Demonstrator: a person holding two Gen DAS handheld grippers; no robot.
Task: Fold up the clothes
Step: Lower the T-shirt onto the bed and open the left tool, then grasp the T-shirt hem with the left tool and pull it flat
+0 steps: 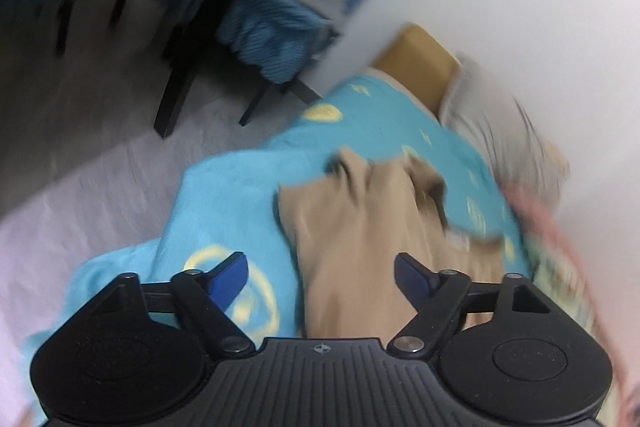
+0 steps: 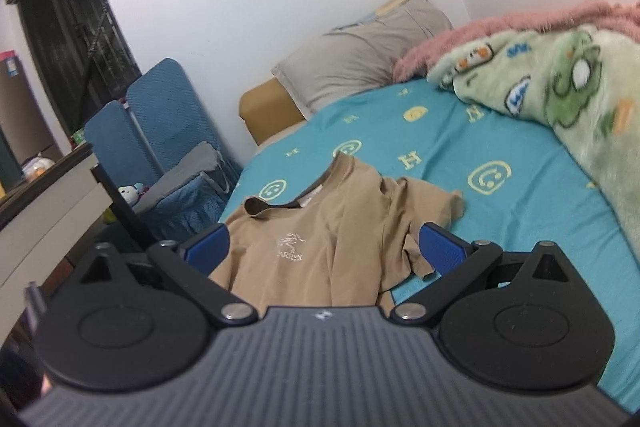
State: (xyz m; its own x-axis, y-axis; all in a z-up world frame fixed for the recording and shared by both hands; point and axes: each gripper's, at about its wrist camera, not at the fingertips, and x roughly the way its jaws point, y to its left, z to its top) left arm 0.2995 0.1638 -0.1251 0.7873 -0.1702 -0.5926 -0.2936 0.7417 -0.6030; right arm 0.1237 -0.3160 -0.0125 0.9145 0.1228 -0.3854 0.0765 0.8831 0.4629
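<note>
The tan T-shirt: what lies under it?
The T-shirt lies on a teal sheet with yellow smiley prints. What the sheet shows directly beneath it is covered.

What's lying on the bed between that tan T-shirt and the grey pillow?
Only bare turquoise bedsheet, printed with yellow smiley faces and letters. The right wrist view shows that stretch clearly, from the tan T-shirt up to the grey pillow.

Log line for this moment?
tan T-shirt: unfolded on bed sheet | left hand-held gripper: open, empty | right hand-held gripper: open, empty
</note>
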